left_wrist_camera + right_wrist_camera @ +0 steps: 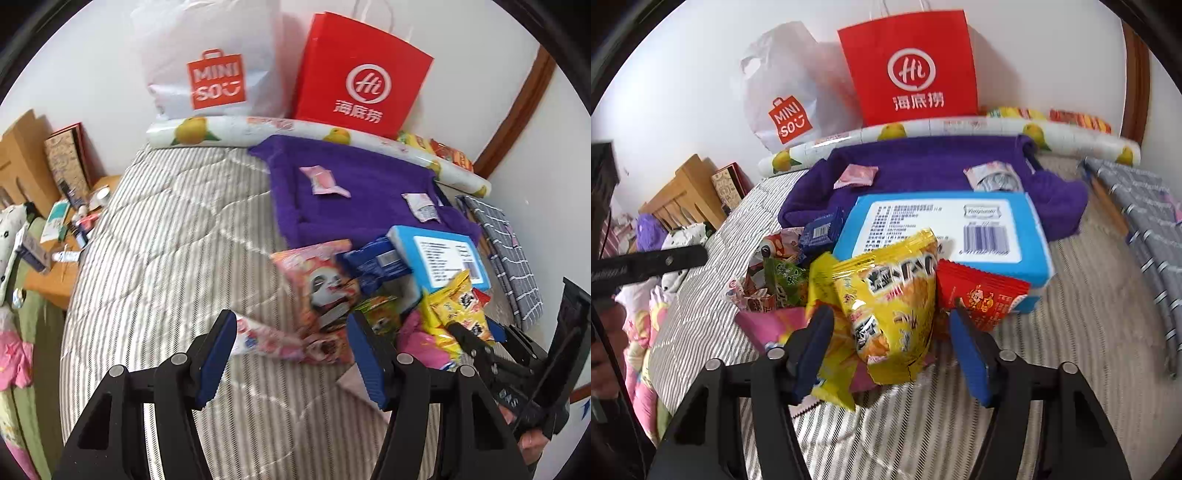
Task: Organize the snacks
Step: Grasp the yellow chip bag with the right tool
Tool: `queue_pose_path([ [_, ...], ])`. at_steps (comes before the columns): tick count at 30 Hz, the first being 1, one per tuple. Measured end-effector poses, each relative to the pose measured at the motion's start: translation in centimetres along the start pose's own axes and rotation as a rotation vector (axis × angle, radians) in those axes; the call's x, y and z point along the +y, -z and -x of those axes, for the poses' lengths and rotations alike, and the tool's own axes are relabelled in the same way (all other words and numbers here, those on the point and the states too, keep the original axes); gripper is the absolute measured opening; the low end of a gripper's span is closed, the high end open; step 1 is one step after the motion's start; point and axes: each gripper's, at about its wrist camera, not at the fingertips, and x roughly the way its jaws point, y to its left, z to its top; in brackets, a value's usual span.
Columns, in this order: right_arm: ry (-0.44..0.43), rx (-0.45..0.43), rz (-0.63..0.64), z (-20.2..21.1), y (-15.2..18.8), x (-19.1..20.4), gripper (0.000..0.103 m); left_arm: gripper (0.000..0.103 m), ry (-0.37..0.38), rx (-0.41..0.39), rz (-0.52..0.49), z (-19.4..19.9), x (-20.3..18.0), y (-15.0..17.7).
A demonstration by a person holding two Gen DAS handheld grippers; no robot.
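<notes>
On bed (166, 221), 2 shopping bags (908, 66), 1 blue box (945, 221), 2 yellow packs (890, 295) w/ snack pile, both tongs, left (291, 354) & right (890, 343), agape, gripping nothing.

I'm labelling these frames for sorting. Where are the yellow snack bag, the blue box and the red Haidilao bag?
yellow snack bag (886, 295), right wrist view, middle of its printed front.
blue box (942, 225), right wrist view, on its white label.
red Haidilao bag (360, 74), left wrist view, front panel above the logo.
</notes>
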Motion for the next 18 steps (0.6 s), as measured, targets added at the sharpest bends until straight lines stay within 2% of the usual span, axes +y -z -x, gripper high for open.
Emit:
queue_pose_path([
  [2,-0.007,0.023,-0.017,-0.7,0.1,-0.2,0.048,0.060,0.001,-0.001,0.012,0.1,0.6,0.3],
  [5,-0.032,0.008,-0.042,0.0,0.3,-0.5,0.045,0.060,-0.002,-0.011,0.025,0.4,1.2,0.9],
  [14,-0.050,-0.051,-0.031,4.4,2.1,-0.8,0.045,0.060,0.019,0.002,0.065,-1.0,2.3,2.9],
  [18,-0.043,-0.074,-0.028,5.9,3.0,-1.7,0.045,0.060,0.048,-0.023,0.054,-1.6,1.8,3.7],
])
